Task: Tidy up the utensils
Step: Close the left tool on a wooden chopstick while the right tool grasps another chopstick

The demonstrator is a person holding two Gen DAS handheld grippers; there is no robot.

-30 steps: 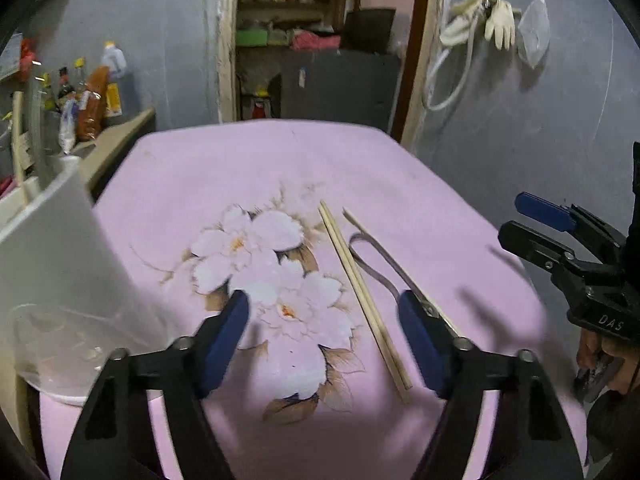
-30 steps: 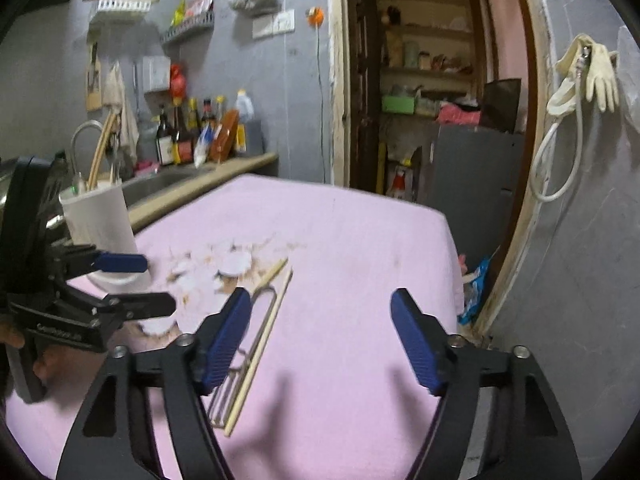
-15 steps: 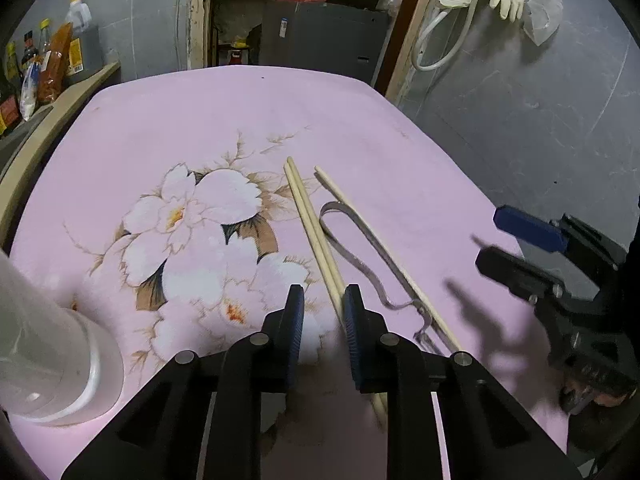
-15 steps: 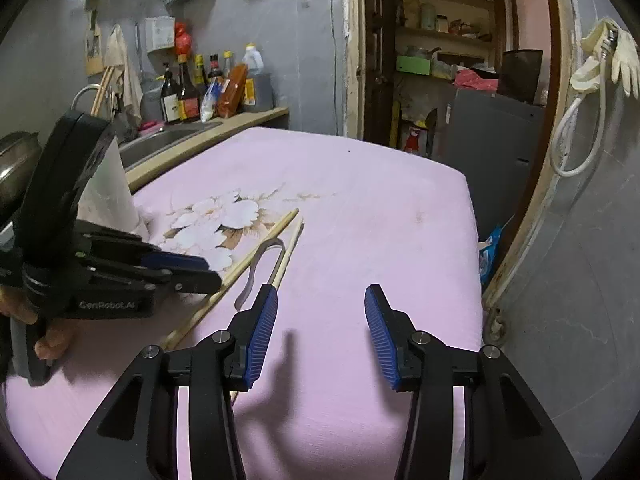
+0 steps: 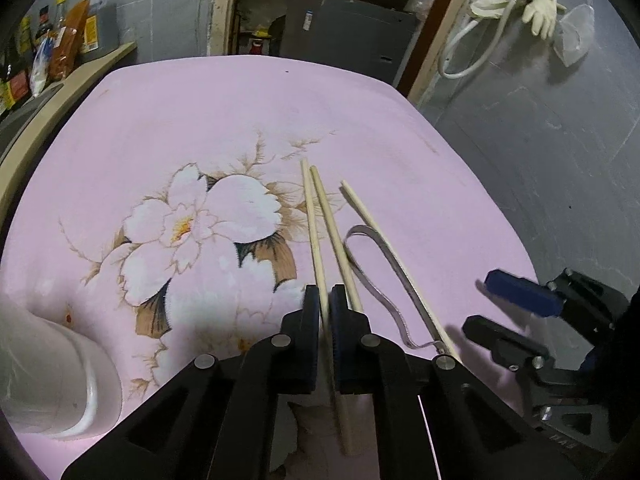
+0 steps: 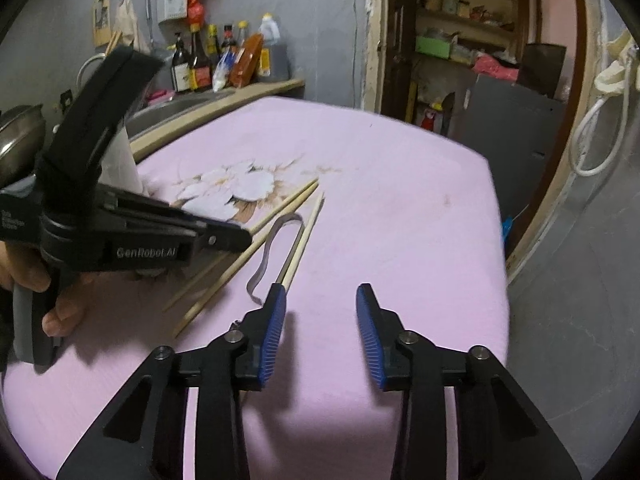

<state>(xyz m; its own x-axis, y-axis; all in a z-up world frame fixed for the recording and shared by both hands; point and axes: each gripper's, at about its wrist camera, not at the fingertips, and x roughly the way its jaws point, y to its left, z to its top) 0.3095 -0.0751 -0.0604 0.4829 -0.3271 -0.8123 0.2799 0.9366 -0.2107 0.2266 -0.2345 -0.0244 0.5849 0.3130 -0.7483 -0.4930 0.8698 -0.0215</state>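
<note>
Pink cloth (image 5: 200, 112) printed with white flowers (image 5: 208, 224) was seen covering the table, with grey walls and an open doorway behind. Writing could be read only in the right wrist view, where "GenRobot.AI" was printed in white on the side of the left gripper (image 6: 240, 236); the labels on the bottles (image 6: 200, 64) by the sink were too small to be read. On the cloth, three chopsticks were laid in a loose fan beside bent metal tongs (image 5: 384, 280). In the left wrist view the left gripper (image 5: 325, 304) was found nearly shut, its jaws pinched on one chopstick (image 5: 316, 232) of the left pair, while the second chopstick (image 5: 334, 232) ran just outside the right jaw and the third chopstick (image 5: 384, 248) lay along the tongs. The right gripper (image 6: 320, 332) was caught closing, its jaws still partly apart over bare cloth with nothing between them; its left fingertip stood just beside the near end of the tongs and third chopstick. A white cup (image 5: 44, 372) was shown at the lower left of the left view only in part. A hand (image 6: 52, 292) on the left gripper's grey handle, a steel pan (image 6: 18, 148) and the bottle shelf were given by the right view alone, whereas pale gloves (image 5: 536, 4) hung on a hose were shown clearly only by the left.
</note>
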